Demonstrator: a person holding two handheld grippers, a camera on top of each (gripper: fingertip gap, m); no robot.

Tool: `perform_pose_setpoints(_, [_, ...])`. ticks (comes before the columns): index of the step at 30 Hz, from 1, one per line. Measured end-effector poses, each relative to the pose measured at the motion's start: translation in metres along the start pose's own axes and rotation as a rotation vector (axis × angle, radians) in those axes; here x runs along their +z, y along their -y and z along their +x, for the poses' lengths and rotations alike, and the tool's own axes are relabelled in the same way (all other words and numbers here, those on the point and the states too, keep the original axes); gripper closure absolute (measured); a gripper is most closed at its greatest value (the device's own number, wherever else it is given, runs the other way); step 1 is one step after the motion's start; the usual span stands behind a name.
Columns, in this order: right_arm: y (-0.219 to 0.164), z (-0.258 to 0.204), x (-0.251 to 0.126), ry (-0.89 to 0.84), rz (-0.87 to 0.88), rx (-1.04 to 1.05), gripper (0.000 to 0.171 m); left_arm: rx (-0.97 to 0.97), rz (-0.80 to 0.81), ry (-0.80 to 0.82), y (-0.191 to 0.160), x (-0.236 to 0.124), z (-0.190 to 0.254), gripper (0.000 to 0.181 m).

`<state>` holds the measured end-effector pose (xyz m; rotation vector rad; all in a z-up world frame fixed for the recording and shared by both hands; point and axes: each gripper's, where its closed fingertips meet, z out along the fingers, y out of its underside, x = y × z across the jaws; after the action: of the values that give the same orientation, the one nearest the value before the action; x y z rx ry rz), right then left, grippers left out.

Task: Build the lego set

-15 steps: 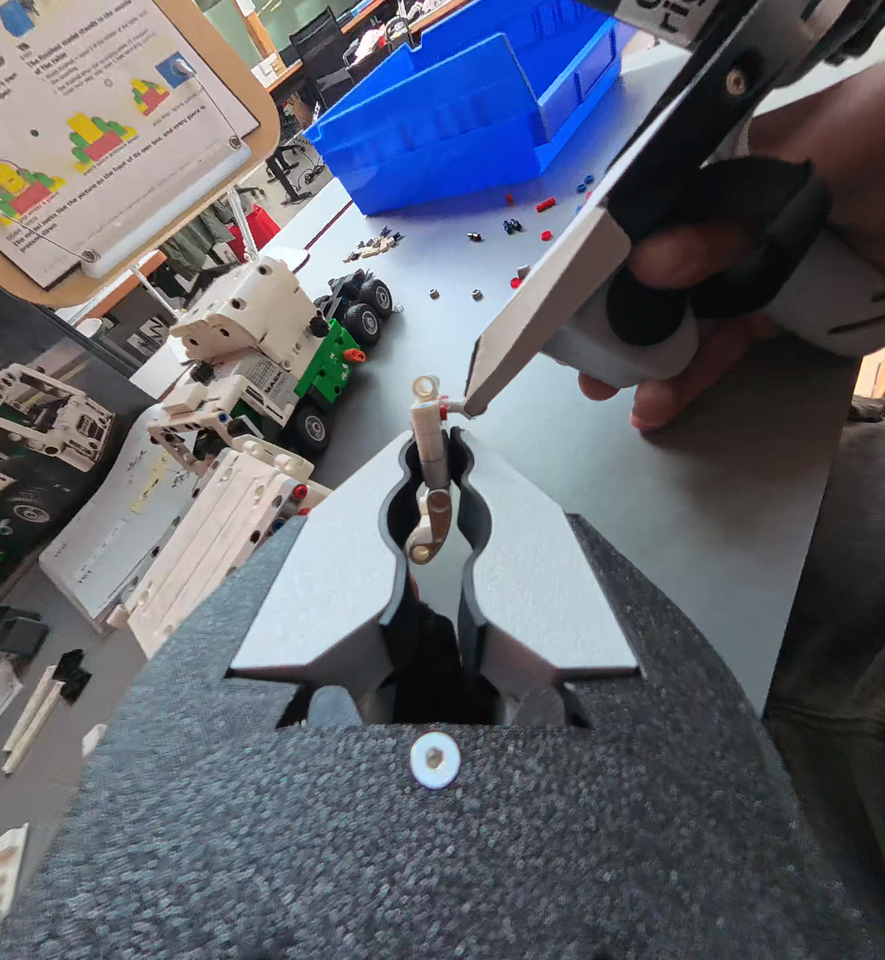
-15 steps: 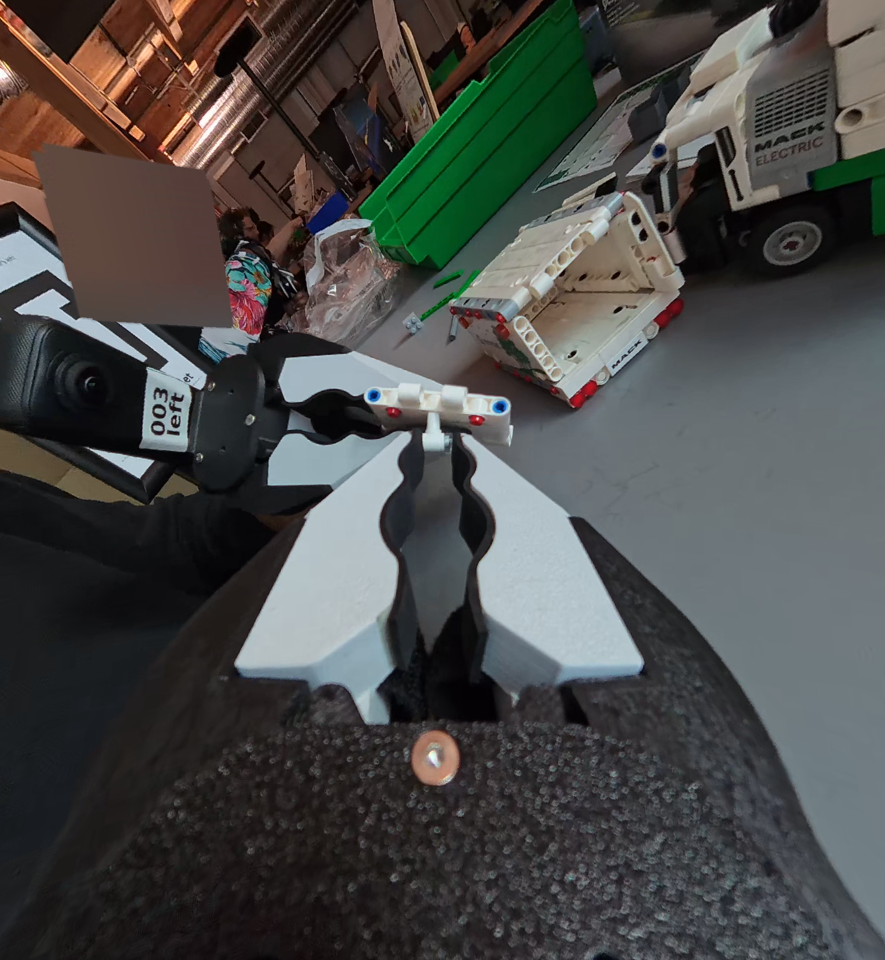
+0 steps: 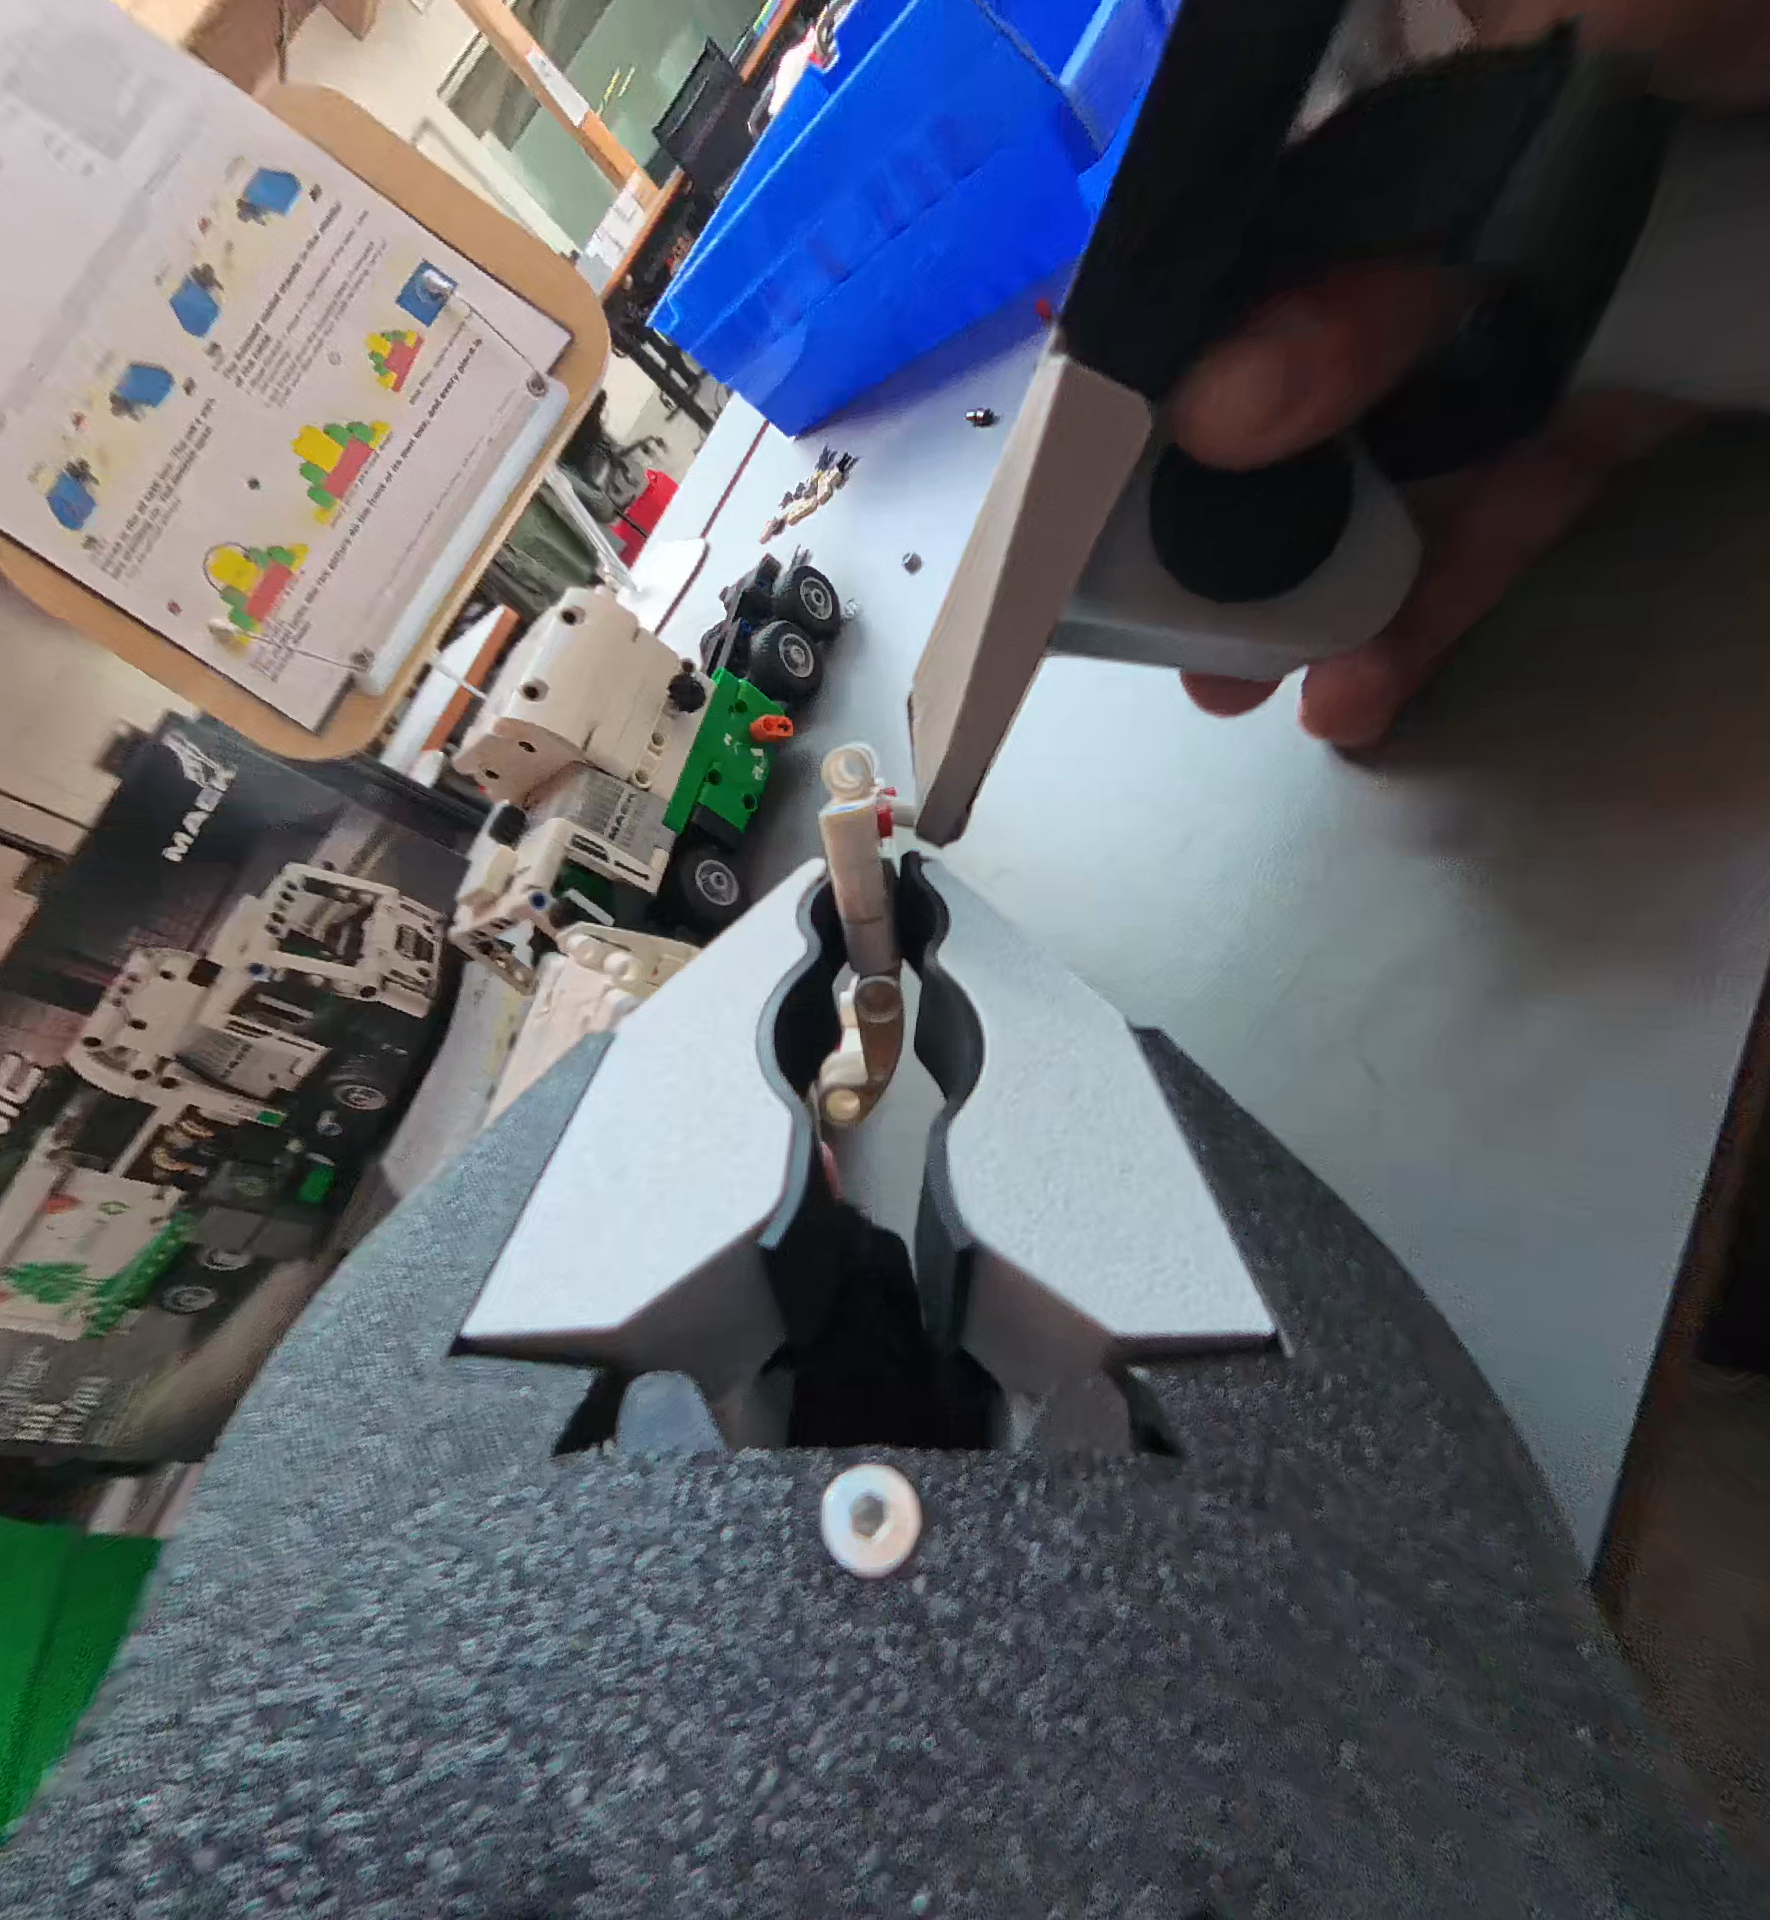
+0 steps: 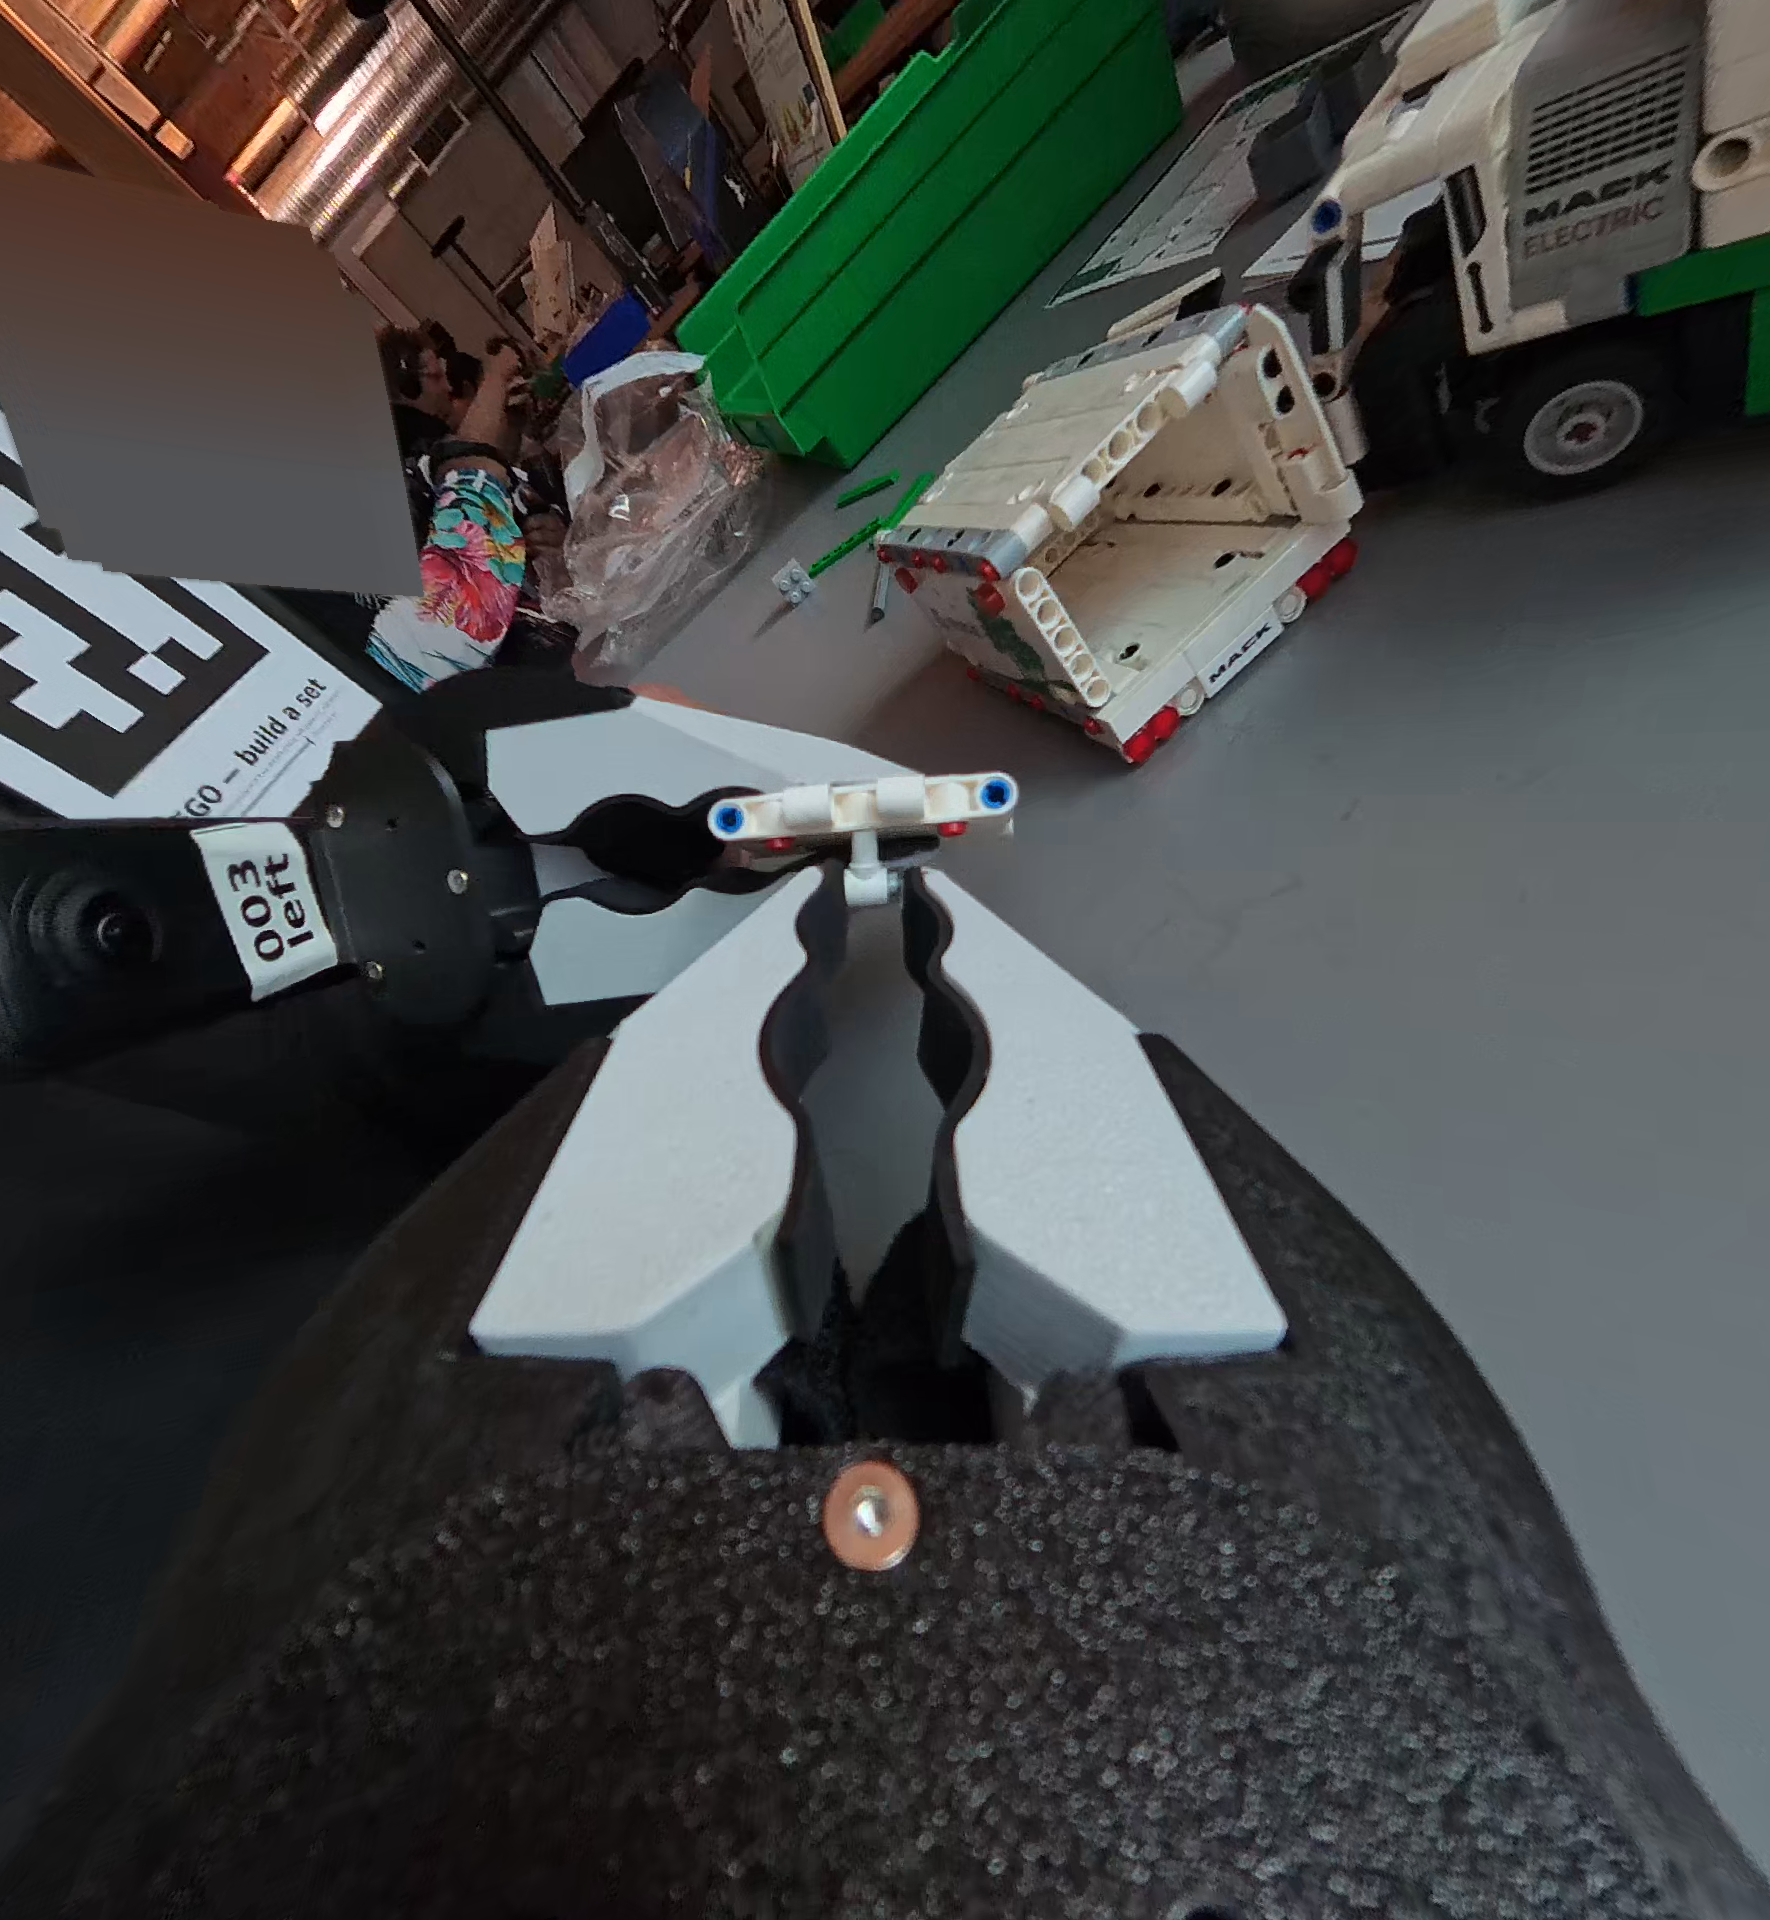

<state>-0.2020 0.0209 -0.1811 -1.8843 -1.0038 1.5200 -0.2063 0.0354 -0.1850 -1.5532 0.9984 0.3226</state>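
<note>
My left gripper [image 3: 868, 878] is shut on a white beam assembly [image 3: 857, 831] with red and blue pins, held above the grey table [image 3: 1328, 987]. In the right wrist view the beam [image 4: 860, 805] lies crosswise, with the left gripper [image 4: 715, 844] clamping its left end. My right gripper [image 4: 876, 891] is shut on a small white connector [image 4: 868, 881] that hangs under the beam's middle. The right gripper's tip [image 3: 938, 821] touches the beam in the left wrist view. The white and green truck [image 4: 1587, 239] and a loose white cargo body [image 4: 1120, 561] stand farther back.
A blue bin [image 3: 912, 229] stands at the table's far end with small loose parts [image 3: 808, 488] before it. Green bins [image 4: 912, 239], a clear plastic bag [image 4: 652, 499] and green sticks [image 4: 860, 520] lie behind the cargo body. An instruction board [image 3: 237, 364] and the set's box [image 3: 133, 1039] stand on the left.
Both grippers still hold the beam assembly together. The left gripper has tilted and lifted a little, and the right gripper has come slightly closer to the cargo body.
</note>
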Motion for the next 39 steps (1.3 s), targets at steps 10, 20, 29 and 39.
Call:
perform_pose_setpoints(10, [-0.004, 0.003, 0.003, -0.133, -0.067, -0.230, 0.162, 0.161, -0.017, 0.053, -0.006, -0.003, -0.001, 0.176])
perform_pose_setpoints(20, [-0.001, 0.005, -0.001, -0.045, -0.043, -0.089, 0.163, -0.064, -0.012, -0.054, -0.003, 0.002, 0.004, 0.175])
perform_pose_setpoints(29, [-0.007, 0.004, 0.001, -0.038, -0.084, -0.095, 0.163, 0.032, 0.014, -0.067, -0.003, 0.000, 0.009, 0.175])
perform_pose_setpoints(39, [-0.004, 0.005, 0.003, -0.007, -0.083, -0.080, 0.162, 0.350, 0.032, -0.007, 0.000, -0.003, 0.023, 0.175])
